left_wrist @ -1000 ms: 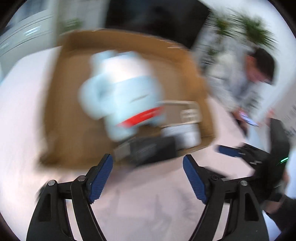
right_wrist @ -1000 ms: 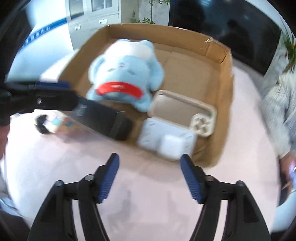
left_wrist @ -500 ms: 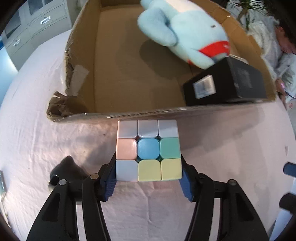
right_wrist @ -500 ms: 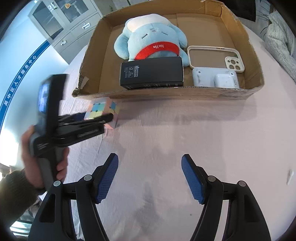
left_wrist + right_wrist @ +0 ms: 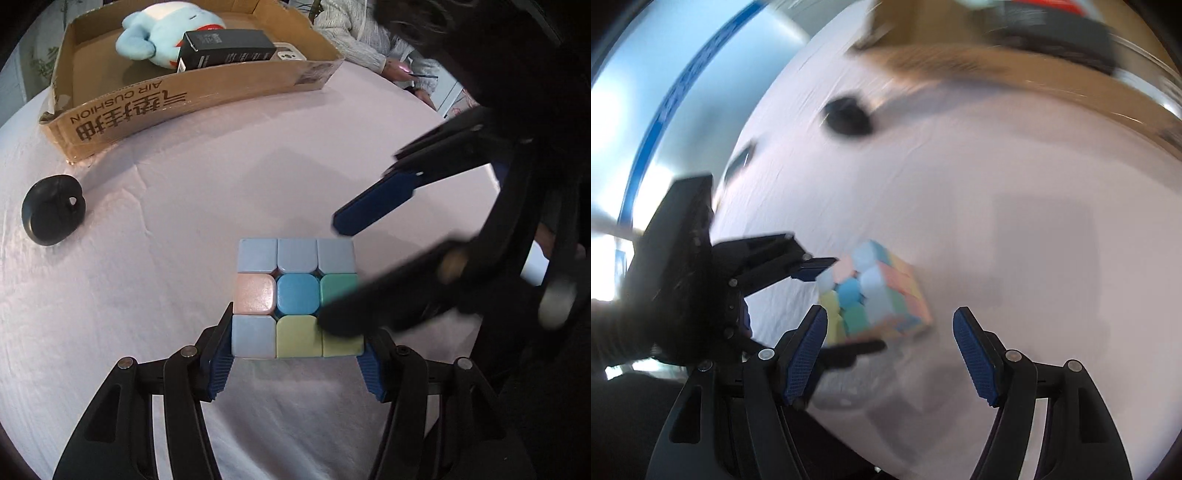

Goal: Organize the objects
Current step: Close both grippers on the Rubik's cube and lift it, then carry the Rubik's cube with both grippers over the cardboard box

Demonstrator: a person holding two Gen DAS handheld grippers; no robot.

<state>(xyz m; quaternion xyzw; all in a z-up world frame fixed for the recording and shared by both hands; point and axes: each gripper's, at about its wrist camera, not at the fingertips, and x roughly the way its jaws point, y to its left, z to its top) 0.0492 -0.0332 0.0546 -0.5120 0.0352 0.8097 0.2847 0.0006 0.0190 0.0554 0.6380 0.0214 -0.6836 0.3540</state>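
At the far left edge of the counter (image 5: 155, 229), draped in pale pink cloth, lies a round black case with a loop (image 5: 51, 210), near the corner of the long brown cardboard box (image 5: 192, 99), which holds a light blue plush toy (image 5: 162, 33) and a black rectangular carton (image 5: 225, 48). Toward the middle, the pastel-coloured puzzle cube (image 5: 295, 299) sits between the blue pads of the left claw (image 5: 295, 363), which press on its two sides. These jaws have just been closing onto it. The right claw (image 5: 890, 354) stands open with nothing in its grip, its fingers reaching over the cube's right side. Half a second ago the cube stood just beside the box wall; now it is well apart from it.
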